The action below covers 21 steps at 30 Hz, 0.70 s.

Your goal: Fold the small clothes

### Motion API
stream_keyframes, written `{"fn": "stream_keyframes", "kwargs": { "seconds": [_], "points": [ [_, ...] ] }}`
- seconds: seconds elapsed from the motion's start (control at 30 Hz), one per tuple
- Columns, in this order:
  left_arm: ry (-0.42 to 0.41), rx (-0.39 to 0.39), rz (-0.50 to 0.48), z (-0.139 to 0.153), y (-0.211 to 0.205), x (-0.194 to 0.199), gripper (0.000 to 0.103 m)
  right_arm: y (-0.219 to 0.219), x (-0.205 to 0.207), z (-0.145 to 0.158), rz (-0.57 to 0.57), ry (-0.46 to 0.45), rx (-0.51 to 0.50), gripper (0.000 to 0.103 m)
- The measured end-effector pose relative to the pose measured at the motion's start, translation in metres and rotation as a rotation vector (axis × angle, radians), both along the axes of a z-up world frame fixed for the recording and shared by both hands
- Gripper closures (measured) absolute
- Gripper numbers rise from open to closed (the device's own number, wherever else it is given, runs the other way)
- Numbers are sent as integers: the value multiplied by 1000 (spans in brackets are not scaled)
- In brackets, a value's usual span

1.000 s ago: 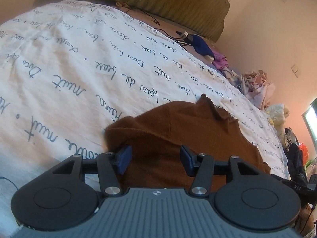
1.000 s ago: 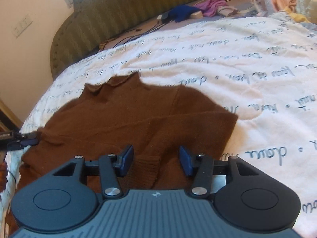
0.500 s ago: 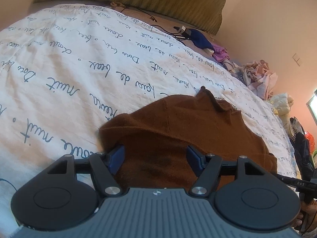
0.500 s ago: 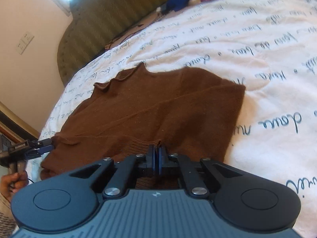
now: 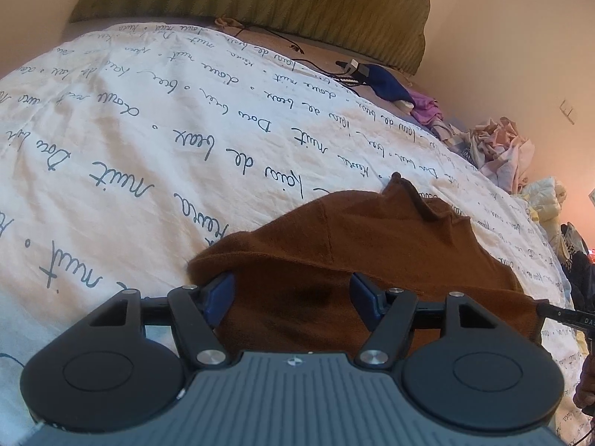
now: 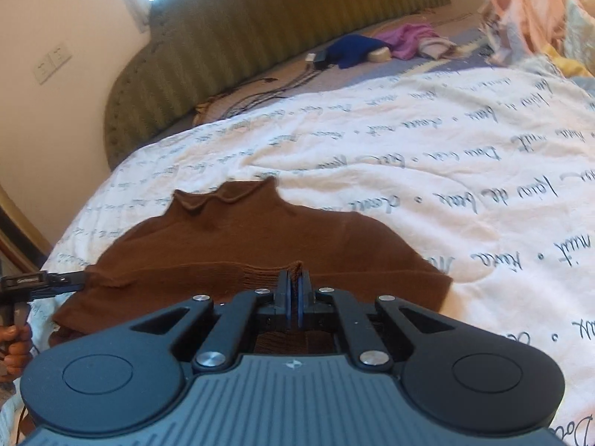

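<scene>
A small brown knit sweater (image 5: 372, 245) lies on the white printed bedcover (image 5: 148, 148), neck toward the headboard. My left gripper (image 5: 292, 297) is open, its blue pads straddling the sweater's near edge at one side. In the right wrist view the sweater (image 6: 260, 238) lies flat with its ribbed hem lifted. My right gripper (image 6: 295, 293) is shut on that ribbed hem and holds it up. The left gripper's tips (image 6: 70, 280) show at the sweater's left edge.
A green padded headboard (image 6: 260, 33) stands behind the bed. Cables, a blue cloth (image 6: 353, 50) and a purple cloth (image 6: 409, 39) lie near it. A heap of pale clothes (image 5: 498, 148) sits at the bed's right side.
My right gripper closed on the sweater's hem and has lifted it toward the neck. My left gripper opened a little wider and moved in low over the sweater's edge.
</scene>
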<state>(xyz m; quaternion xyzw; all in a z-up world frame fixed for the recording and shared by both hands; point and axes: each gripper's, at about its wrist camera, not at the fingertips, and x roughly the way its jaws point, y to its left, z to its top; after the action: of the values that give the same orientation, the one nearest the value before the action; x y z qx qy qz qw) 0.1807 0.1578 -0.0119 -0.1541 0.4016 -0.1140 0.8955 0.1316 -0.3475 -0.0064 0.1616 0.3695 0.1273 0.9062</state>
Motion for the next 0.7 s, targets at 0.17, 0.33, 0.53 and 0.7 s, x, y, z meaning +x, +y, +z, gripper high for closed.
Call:
{"fn": "stream_keyframes", "kwargs": {
  "seconds": [0.17,0.33,0.53,0.7],
  "points": [
    [9,52,-15,6,-6,-2,34,-12,1,-35,-52,102,-1,98],
    [-112,33,42,50,-3,-29,12,-2,-26,-1,-51,-30,-21,92],
    [28,82,-19,10,-35,-49,15,62,-23,-27,79,16,-108,94],
    [0,182,11,-1,-11,-72,14,45,-41,-29,21,17,-80,95]
  ]
}}
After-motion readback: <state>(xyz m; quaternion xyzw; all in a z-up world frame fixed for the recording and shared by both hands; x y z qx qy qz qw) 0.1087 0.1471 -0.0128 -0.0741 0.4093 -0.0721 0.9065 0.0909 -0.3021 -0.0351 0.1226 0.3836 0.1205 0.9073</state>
